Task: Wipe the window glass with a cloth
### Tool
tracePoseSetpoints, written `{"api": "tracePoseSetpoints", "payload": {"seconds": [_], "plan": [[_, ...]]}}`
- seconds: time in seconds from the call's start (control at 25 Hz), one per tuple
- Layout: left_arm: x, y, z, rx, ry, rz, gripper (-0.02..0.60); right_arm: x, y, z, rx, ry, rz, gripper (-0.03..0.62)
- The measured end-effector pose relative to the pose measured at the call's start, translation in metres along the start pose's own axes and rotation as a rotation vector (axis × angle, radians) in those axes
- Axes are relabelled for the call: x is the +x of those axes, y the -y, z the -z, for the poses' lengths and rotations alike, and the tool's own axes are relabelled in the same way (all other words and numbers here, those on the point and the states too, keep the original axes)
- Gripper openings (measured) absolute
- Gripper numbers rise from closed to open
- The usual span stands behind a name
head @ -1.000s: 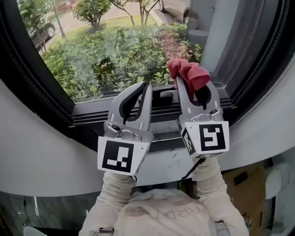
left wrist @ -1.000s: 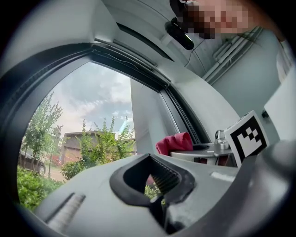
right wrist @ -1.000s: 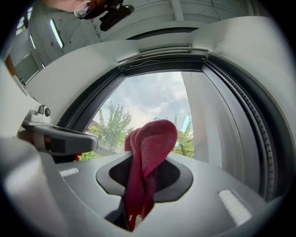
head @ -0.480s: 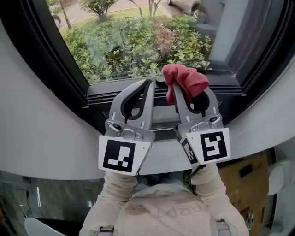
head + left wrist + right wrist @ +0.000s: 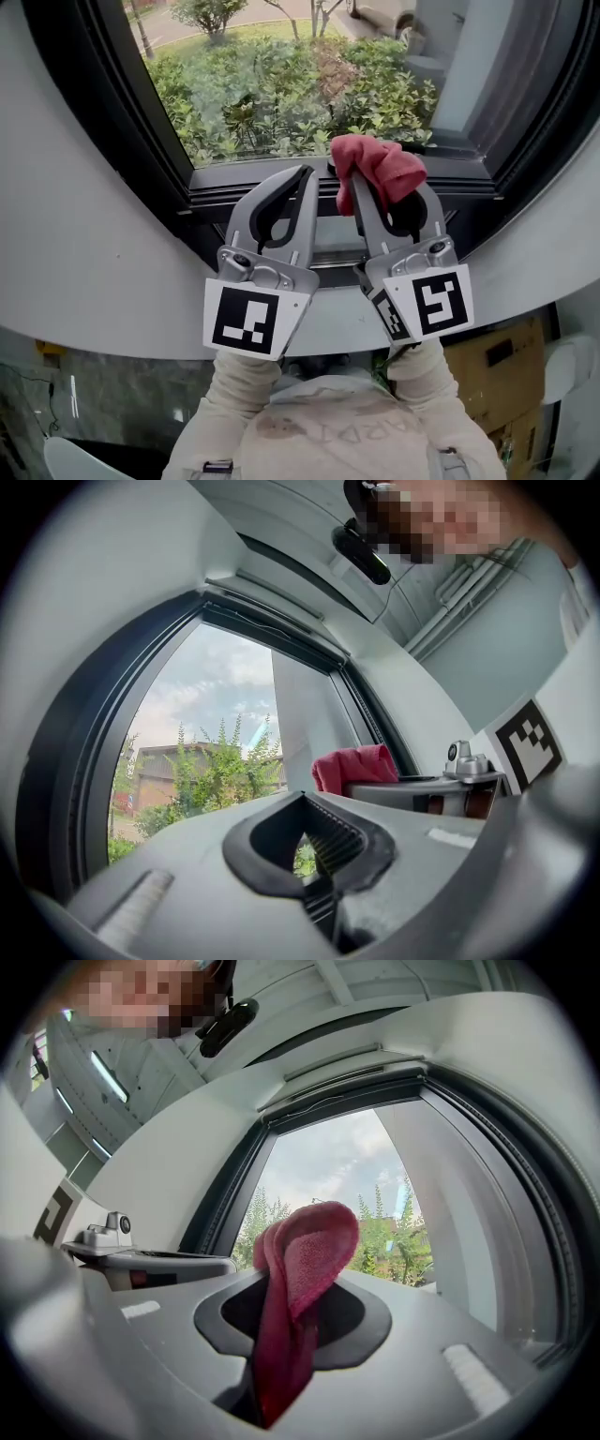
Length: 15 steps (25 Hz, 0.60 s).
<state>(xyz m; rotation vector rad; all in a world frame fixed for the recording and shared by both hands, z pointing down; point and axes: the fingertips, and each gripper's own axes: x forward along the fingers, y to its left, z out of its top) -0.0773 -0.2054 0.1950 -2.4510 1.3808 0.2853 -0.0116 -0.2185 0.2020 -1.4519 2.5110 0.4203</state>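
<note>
- Head view, bottom of the frame: two pale sleeves (image 5: 231,394) rise from the person's body, one to each gripper.
- Lower right corner, below the white ledge (image 5: 112,300), is a brown cardboard box (image 5: 492,361); what it holds cannot be seen.
- Marker cubes sit at the near end of each tool, the left cube (image 5: 251,319) at centre left and the right cube (image 5: 436,302) at centre right.
- Left gripper (image 5: 303,175), just left of centre: its jaws meet at the tips and carry nothing. The left gripper view confirms it, with only greenery showing through the oval gap behind the tips.
- Right gripper (image 5: 379,184), just right of centre and close beside the left one, is clamped on a red cloth (image 5: 380,164).
- In the right gripper view the cloth runs down between the pads and folds over in a rounded lump above them — it covers the jaw tips.
- The bunched cloth sits at the centre of the head view, level with the dark bottom rail of the window frame (image 5: 253,194); whether it touches the pane cannot be told.
- Beyond the rail, the window glass (image 5: 281,56) fills the upper middle of the frame, between dark side frames.
- Farthest off — green shrubs (image 5: 272,103) lie outside the glass.
</note>
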Motion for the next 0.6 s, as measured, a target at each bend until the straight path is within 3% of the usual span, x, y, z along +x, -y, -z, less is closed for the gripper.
{"api": "tracePoseSetpoints", "payload": {"seconds": [0.6], "plan": [[-0.003, -0.004, -0.007, 0.005, 0.016, -0.006, 0.002, 0.005, -0.015, -0.005, 0.009, 0.010, -0.038, 0.121]]}}
